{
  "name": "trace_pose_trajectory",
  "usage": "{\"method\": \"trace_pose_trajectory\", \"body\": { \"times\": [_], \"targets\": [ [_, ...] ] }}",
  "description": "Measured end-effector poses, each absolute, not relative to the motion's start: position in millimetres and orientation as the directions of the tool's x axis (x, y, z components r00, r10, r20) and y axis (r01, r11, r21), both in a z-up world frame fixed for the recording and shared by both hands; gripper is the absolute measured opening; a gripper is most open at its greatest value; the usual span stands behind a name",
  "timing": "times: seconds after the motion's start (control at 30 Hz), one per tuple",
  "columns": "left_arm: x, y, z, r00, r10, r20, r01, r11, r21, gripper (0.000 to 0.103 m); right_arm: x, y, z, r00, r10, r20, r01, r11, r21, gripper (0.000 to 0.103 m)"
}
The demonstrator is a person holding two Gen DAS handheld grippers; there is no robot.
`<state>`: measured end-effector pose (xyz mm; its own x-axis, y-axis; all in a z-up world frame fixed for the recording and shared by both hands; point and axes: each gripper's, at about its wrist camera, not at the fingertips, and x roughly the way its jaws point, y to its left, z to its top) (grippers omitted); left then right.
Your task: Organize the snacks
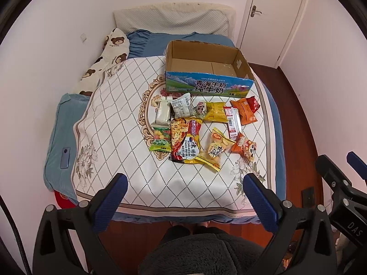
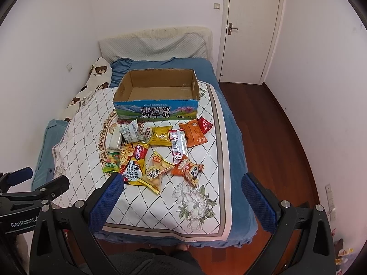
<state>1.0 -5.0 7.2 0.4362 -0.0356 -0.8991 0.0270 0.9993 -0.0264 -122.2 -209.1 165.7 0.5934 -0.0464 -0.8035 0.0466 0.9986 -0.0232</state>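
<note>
Both tools are held back over the foot of the bed (image 1: 273, 123), well apart from the snacks: the left hand-held gripper (image 1: 185, 194) is seen with its fingers spread wide and nothing between them, and the right hand-held gripper (image 2: 183, 194) likewise stands wide apart and empty. The snacks are scattered on the quilt (image 1: 114, 114) just in front of an empty box (image 1: 209, 87), whose printed side faces the grippers; nothing has been put in it, so the task is judged barely begun. Several packets overlap: the noodle pack (image 1: 185, 139) lies against the candy bag (image 1: 160, 141) and the biscuit bag (image 1: 215, 147), with the panda pack (image 1: 245, 146) just beside that. Two packets could be caught at once if the fingers are closed over an overlap, and one might be dropped on the way to the box. The wrappers look glossy and air-filled, so a pinch at the middle may slip or crush the contents; a sealed edge would probably be the safer hold. The quilt is soft, so pressing down may sink the packets or snag the fabric. The light box may be pushed back if its wall is struck. With both grippers close together, a collision between them is also possible.
</note>
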Motion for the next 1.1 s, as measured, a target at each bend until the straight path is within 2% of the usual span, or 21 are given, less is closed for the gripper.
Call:
{"method": "trace_pose_trajectory", "body": {
  "times": [1.1],
  "targets": [
    [10.8,3.6,13.9,0.454,-0.048,-0.89,0.039,0.999,-0.033,0.103,-113.4,-211.6,165.8,0.598,-0.033,-0.801,0.065,0.998,0.008,0.103]
  ]
}}
